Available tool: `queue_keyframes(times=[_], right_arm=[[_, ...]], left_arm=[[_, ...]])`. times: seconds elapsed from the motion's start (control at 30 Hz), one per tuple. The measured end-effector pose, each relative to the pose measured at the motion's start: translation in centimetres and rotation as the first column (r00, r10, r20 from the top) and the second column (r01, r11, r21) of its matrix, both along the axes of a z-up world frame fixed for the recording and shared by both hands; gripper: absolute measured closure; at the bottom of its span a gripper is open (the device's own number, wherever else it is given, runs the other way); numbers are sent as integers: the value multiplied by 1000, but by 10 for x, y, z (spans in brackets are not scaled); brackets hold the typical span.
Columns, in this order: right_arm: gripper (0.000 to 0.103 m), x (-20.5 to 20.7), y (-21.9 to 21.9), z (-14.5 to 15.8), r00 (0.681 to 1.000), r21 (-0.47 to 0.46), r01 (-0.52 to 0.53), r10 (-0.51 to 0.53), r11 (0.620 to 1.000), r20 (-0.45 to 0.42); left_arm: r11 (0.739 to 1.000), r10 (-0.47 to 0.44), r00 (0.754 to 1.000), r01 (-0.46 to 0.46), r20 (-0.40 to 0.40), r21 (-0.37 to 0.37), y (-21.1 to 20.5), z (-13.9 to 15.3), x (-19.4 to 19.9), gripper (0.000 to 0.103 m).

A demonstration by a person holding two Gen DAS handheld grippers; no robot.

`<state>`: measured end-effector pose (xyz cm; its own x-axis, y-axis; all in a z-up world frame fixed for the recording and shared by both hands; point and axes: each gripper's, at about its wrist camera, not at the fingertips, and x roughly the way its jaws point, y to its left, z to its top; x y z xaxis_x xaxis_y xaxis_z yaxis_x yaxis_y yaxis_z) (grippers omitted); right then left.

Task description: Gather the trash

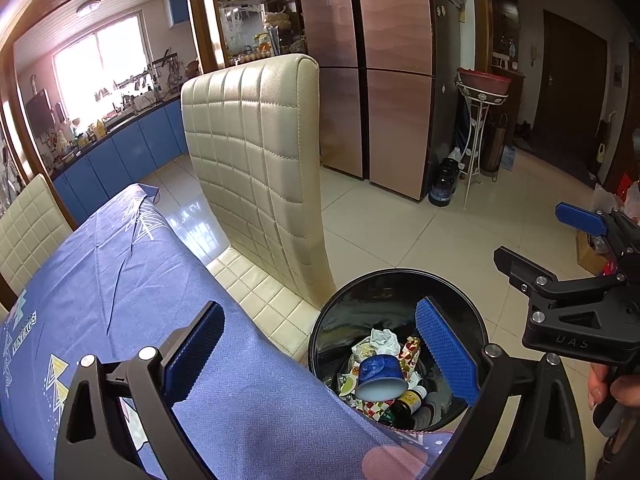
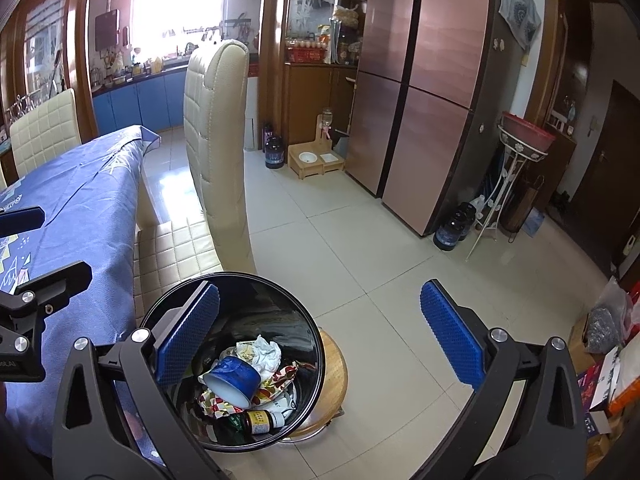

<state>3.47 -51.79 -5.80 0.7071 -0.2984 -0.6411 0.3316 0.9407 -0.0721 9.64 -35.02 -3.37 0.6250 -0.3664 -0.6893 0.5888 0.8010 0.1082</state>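
Note:
A round black trash bin (image 1: 340, 308) (image 2: 168, 308) stands beside the table on a wooden stool (image 2: 334, 372). In it lie a blue paper cup (image 1: 380, 376) (image 2: 236, 378) on its side, crumpled white paper (image 1: 384, 338) (image 2: 266, 352), patterned wrappers (image 2: 280, 378) and a small brown bottle (image 1: 410, 398) (image 2: 260, 420). My left gripper (image 1: 320, 352) is open and empty, over the table edge and the bin's left side. My right gripper (image 2: 320, 336) is open and empty above the bin's right rim; it also shows in the left wrist view (image 1: 532, 236).
A blue patterned tablecloth (image 1: 120, 280) (image 2: 72, 200) covers the table. A cream quilted chair (image 1: 260, 168) (image 2: 216, 140) stands by the bin. A copper fridge (image 2: 432, 80), a plant stand (image 2: 516, 168), dark jugs (image 2: 452, 228) and boxes (image 2: 608, 372) line the tiled floor.

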Motion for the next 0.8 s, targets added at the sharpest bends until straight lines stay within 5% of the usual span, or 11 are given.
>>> queue_keyframes(times=[0.8], right_arm=[[4, -7, -5, 4, 1000, 5, 11, -11, 1000, 12]], left_arm=[[1000, -15, 1000, 15, 28, 13, -1, 2, -9, 9]])
